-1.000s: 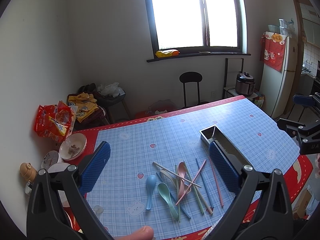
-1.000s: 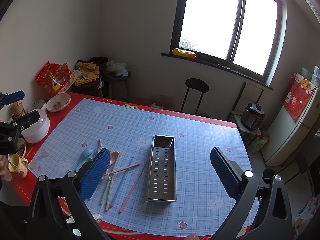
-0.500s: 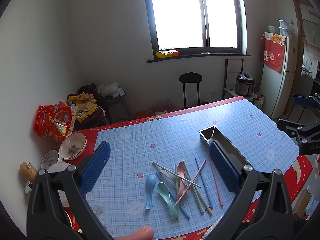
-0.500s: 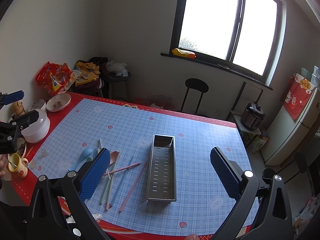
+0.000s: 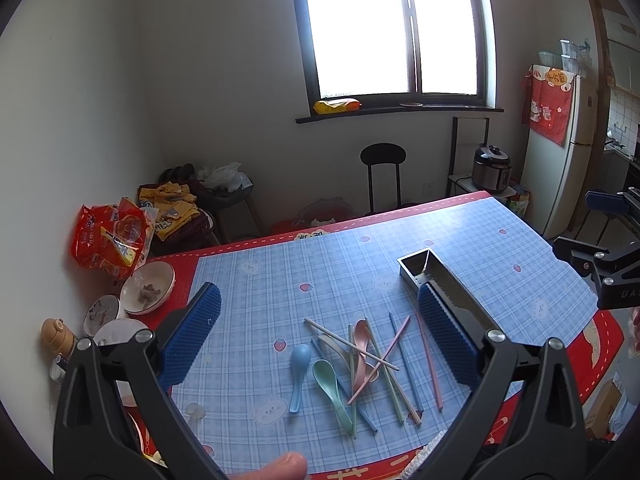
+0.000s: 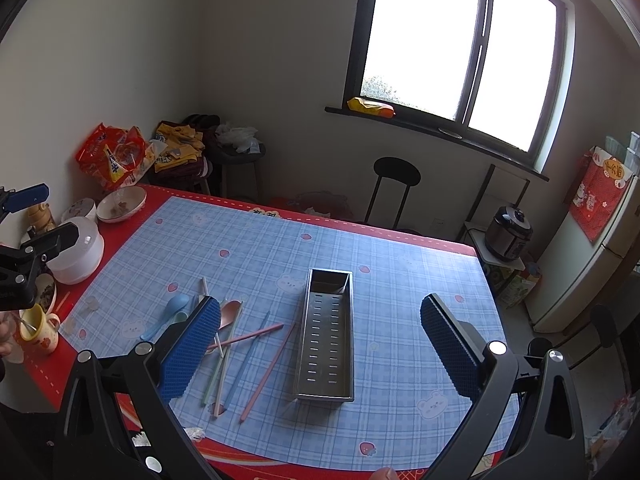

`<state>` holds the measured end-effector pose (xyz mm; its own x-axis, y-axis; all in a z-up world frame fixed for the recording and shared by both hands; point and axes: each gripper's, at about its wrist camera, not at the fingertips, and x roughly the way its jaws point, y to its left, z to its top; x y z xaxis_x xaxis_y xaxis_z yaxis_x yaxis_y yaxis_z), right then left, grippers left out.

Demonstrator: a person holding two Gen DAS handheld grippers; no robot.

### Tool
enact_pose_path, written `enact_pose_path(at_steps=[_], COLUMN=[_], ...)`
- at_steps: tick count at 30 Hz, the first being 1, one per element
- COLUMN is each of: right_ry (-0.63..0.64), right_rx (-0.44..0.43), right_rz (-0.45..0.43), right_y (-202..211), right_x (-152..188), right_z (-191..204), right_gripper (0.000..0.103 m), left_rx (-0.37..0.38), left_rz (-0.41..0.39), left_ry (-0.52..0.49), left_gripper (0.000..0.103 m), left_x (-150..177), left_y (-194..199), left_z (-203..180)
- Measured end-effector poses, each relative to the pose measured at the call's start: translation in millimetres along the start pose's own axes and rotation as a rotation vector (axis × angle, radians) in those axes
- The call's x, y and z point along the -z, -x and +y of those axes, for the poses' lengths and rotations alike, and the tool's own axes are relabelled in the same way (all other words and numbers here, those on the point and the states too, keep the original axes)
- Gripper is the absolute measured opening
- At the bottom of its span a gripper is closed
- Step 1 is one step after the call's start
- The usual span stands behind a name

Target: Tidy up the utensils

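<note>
1. Blue plaid tablecloth (image 6: 400, 264) spread below and ahead of both grippers, over a red mat whose border shows at the edges.
2. Left gripper (image 5: 319, 330) held above the near edge of the table, blue-padded jaws wide apart, nothing between them.
3. Right gripper (image 6: 320, 340) likewise raised over the table, jaws spread wide and gripping nothing.
4. Perforated steel utensil tray (image 6: 329, 336) straight ahead between the right gripper's fingers, lying lengthwise away from it; in the left wrist view, partly behind the right-hand finger.
5. White bowl (image 5: 148, 287) with scraps inside, far off to the left gripper's left on the red mat, among other dishes.
6. Loose pile of pastel chopsticks (image 5: 394, 354) crossed over one another, ahead between the left gripper's fingers, just left of the tray.
7. Green spoon (image 5: 329, 380), pink spoon (image 5: 362, 336) and blue spoon (image 5: 299, 364) in that same pile, blue one leftmost and slightly apart.
</note>
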<state>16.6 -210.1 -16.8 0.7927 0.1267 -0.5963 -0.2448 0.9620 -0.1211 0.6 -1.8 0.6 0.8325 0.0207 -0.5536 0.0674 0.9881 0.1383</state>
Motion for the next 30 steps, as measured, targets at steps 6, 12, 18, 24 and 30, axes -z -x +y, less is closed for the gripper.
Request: enact_pose_path(at_steps=[6,12,18,24,30], right_ry=[-0.009,-0.019,-0.023,-0.018,0.008], right_rx=[-0.028,-0.098,-0.136,-0.234,-0.344], right_rz=[0.006,0.037,0.092,0.163,0.252], right_y=[-3.2,-18.2,-45.0,-76.5,-112.4], right_x=[5.7,18.3,41.3,72.3,97.7], right_z=[-4.7,-11.9,-17.8,-19.1,-3.0], right_gripper=[0.098,0.098,0.098,0.098,0.098], left_rx=[-0.011,-0.006,0.058,0.096,0.008], left_rz=[0.014,0.069,0.181,0.301,0.329], left_ry=[0.022,0.065,0.147,0.328,0.348], left_gripper=[0.098,0.098,0.098,0.097,0.098], left_x=[3.9,12.2,36.4,76.9,109.3], left_y=[8.7,0.9,-26.5,-54.0,-60.3], left_z=[-3.8,-5.0,-4.7,10.9,17.0])
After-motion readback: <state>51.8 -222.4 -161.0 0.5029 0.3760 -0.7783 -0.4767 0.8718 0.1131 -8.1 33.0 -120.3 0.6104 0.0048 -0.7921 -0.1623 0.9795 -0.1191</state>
